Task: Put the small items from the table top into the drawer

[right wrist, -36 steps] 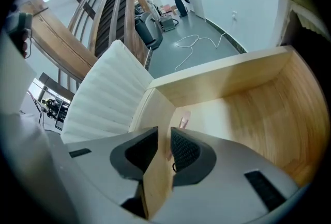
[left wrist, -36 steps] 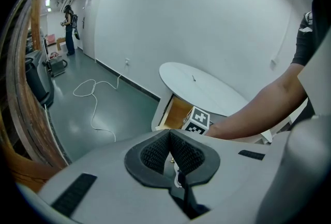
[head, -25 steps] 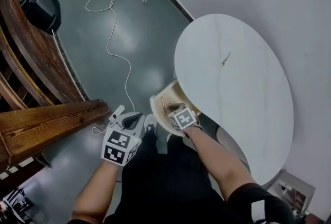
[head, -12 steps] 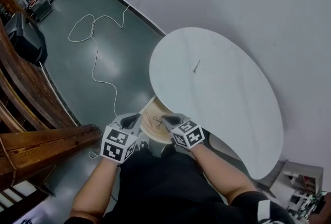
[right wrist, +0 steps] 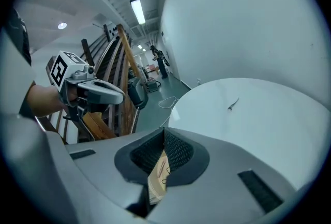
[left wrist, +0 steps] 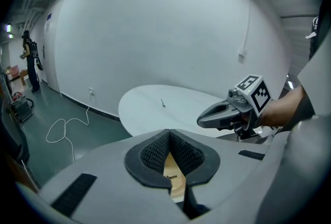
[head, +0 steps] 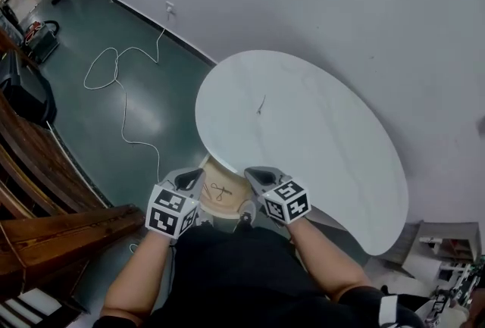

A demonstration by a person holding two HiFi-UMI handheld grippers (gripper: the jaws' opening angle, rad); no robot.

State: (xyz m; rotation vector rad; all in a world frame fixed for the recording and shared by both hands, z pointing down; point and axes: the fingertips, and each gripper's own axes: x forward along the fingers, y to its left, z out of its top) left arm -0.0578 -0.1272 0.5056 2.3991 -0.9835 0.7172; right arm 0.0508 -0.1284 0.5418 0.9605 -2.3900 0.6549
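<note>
Wooden beams point(head: 68, 232) fill the lower left corner of the head view. Beside them, a white cable point(head: 121, 99) snakes across the dark green floor point(head: 163, 133) toward the wall.

Next comes the left gripper point(head: 189, 179), held low in front of the person's body. In its own view the ribbed pads point(left wrist: 155, 153) meet at the tip, clenched on nothing, and only pale wood shows through the gap beneath them.

Between the two grippers sits the open drawer point(head: 231, 199), light wood, jutting out from under the near edge of the table. A thin dark looped item point(head: 220, 191) lies on its bottom.

The right gripper point(head: 256, 176) hovers at the drawer's right side. Its jaws are likewise pressed together and empty, with the drawer's wood visible below them.

Beyond and to the right spreads the white rounded table point(head: 326, 145). One small dark sliver of an item point(head: 261, 104) rests on the table top, well apart from both grippers and from the drawer. What kind of item it is cannot be made out.
</note>
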